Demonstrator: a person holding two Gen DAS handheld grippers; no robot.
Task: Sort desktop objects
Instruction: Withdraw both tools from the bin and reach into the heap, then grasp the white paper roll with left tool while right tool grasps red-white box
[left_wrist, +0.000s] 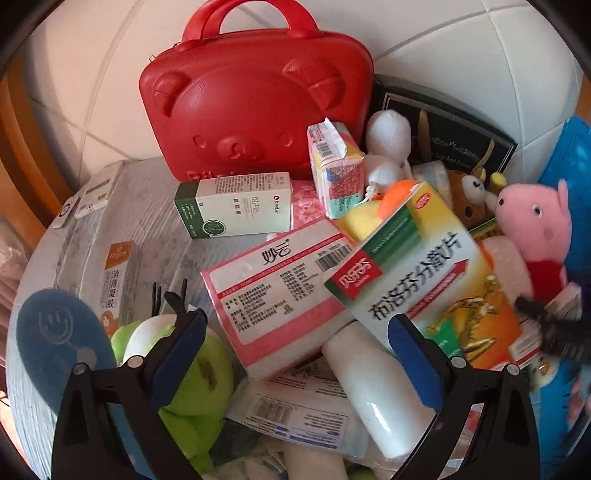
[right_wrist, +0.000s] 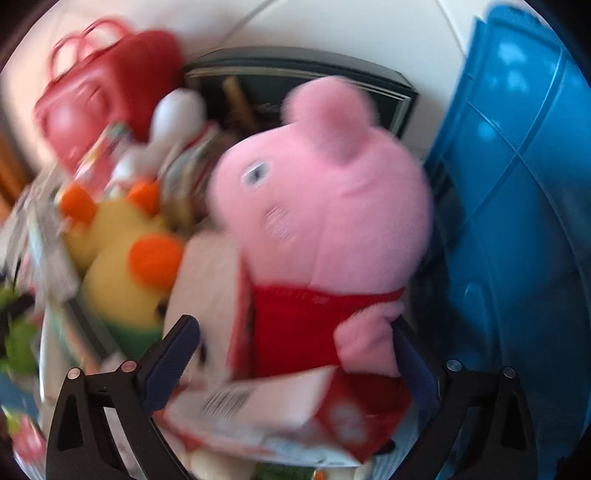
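Right gripper (right_wrist: 295, 354) jaws apart around pink pig plush (right_wrist: 325, 221); loose cartons adjacent may snag or topple; left gripper (left_wrist: 299, 350) open above pink tissue pack (left_wrist: 280, 295).

A round table (left_wrist: 147, 221) with a pale marbled top under clear wrap carries the clutter. Directly on it stand a red bear-faced case (left_wrist: 255, 107) at the back and a green-and-white box (left_wrist: 236, 210) just before it. An orange-and-white box (left_wrist: 118, 280) lies flat near the left edge, beside a blue smiley-face disc (left_wrist: 55, 332). Two small flat packets (left_wrist: 88, 195) sit at the far left rim.
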